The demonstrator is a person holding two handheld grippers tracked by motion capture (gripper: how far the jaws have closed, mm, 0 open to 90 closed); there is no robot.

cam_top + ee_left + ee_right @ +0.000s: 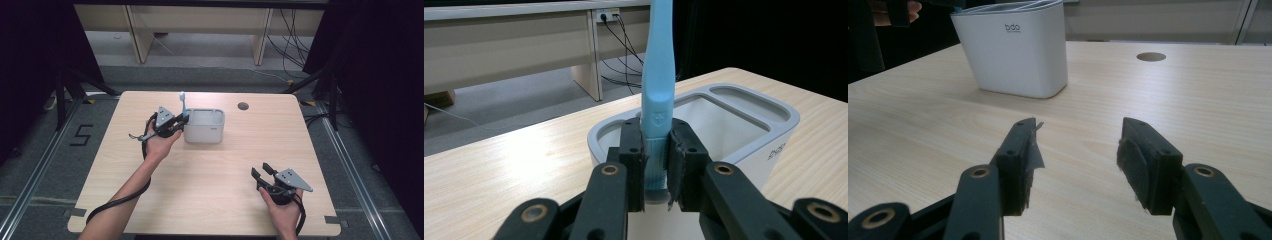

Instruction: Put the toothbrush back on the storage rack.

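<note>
High view: a pale blue plastic toothbrush [183, 102] is held upright by the left gripper [180, 121] at the left end of a white, round-cornered plastic holder [210, 131], which stands on the far middle of the light wooden table [150, 195]. In the left gripper view the jaws are seen pressed onto the lower handle of the toothbrush [658, 100], its tip hidden between them just above the small compartment at the holder's [744, 125] near end; the larger compartments lie beyond.

The step in hand is judged to be the setting of the toothbrush into that small slot. The handle should be kept vertical and centred over the opening, lowered straight down so that the rim is not struck, and released only once the tip is well inside. The light holder could be pushed or tipped by a sideways nudge, so a slow descent is advised.

The right gripper [266, 173] is held near the table's near right corner, well apart from the holder [1015, 50], with its jaws spread and nothing between them.
</note>
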